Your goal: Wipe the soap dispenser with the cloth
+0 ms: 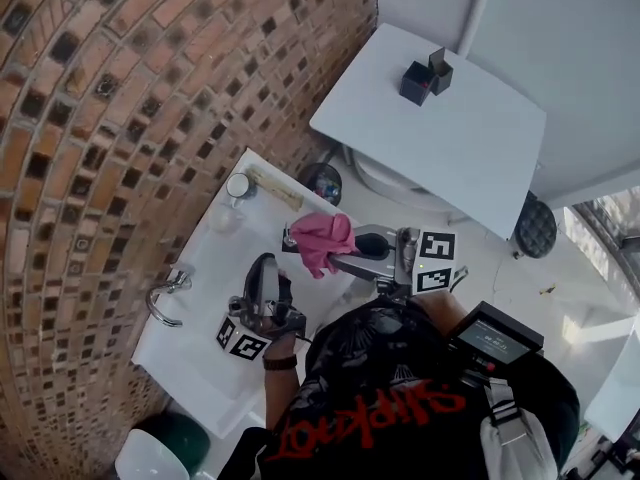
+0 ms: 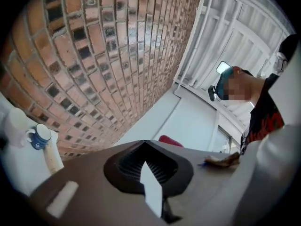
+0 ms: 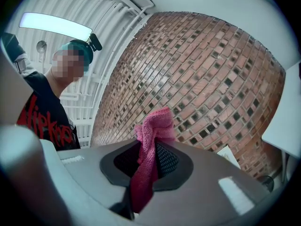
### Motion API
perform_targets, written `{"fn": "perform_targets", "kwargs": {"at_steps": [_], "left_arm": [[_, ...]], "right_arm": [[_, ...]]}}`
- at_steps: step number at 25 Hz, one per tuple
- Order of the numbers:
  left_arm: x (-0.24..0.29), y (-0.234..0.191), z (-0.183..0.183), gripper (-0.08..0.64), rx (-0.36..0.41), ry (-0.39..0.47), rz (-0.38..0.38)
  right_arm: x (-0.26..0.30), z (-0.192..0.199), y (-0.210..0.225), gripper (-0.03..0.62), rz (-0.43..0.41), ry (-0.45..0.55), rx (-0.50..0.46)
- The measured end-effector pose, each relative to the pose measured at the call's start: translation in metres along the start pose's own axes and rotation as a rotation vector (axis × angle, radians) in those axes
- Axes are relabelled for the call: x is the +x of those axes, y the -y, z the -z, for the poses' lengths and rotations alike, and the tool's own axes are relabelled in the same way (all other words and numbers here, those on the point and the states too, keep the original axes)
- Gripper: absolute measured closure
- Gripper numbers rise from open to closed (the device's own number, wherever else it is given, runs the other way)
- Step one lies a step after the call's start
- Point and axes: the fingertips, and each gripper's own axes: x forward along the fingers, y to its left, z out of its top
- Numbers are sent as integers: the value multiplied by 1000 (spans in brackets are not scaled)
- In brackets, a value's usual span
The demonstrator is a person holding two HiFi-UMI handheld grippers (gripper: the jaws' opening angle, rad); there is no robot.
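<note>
A person in a black printed shirt (image 1: 390, 388) stands over a white washbasin (image 1: 205, 263) set against a brick wall (image 1: 90, 118), a gripper in each hand. The right gripper (image 1: 340, 258) has its fingers clamped on a pink cloth (image 1: 322, 240), which bunches up beyond them and hangs down between them. The left gripper (image 1: 264, 268), held over the basin near the tap (image 1: 165, 296), has its fingers clenched together. The white soap dispenser (image 2: 15, 124) stands on the basin's ledge by the wall, just beside a small blue-and-white container (image 2: 41, 134), apart from the cloth.
</note>
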Motion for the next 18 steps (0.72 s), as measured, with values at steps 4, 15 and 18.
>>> {"fn": "perform_targets", "kwargs": {"at_steps": [4,15,18], "left_arm": [[7,17,-3,557,-5,-34,76],[18,18,35,557,56,-223,18],[17,9,28,557,88,-218,-18]], "right_arm": [[3,-3,0,538,2,-1,-4],[14,-3,-2,540,-2,-4,-12],[27,0,2,543,-10,-22,-24]]}}
